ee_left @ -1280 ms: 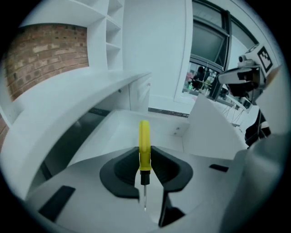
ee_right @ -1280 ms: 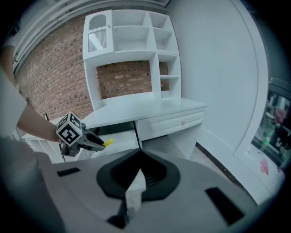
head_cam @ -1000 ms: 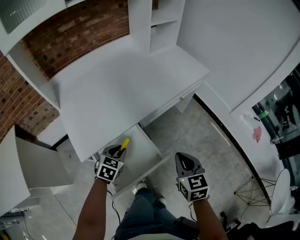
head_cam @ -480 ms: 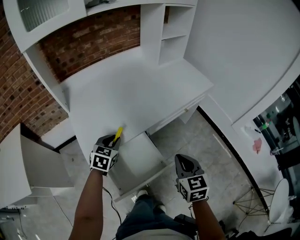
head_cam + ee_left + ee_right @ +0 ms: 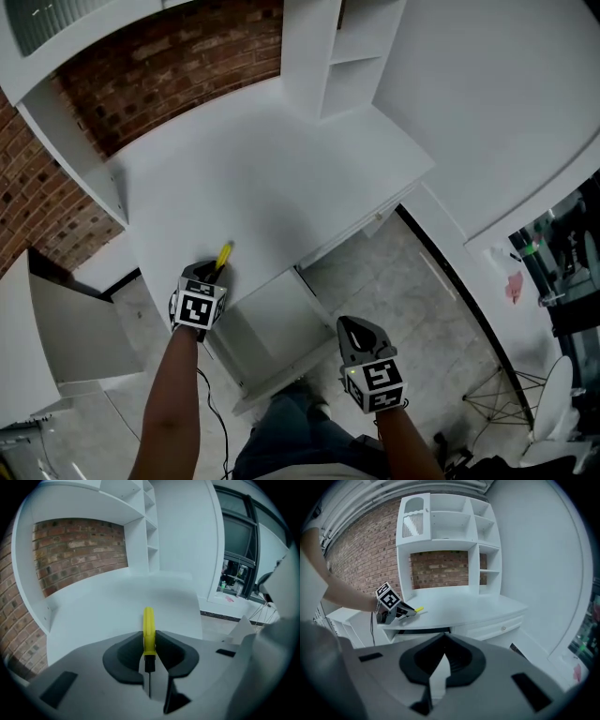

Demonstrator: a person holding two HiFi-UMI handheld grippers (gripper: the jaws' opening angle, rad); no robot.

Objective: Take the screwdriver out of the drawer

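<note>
L gripper (image 5: 214, 273) clenched on the screwdriver (image 5: 224, 254). Its smooth yellow plastic handle pokes fwd past the jaws, w/ the black collar + thin metal shaft between the dark curved pads. The tool is over the front-left edge of the flat matte white desk top (image 5: 272, 178), above the open white box drawer (image 5: 281, 323). R gripper (image 5: 354, 334) is pinched together w/ nothing in it, near the drawer's front corner. Rough red brick wall (image 5: 178, 61) behind.

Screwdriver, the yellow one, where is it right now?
The screwdriver is at the left of the head view, pinched in the left gripper, its yellow handle over the front edge of the white desk, beside the open drawer.
</note>
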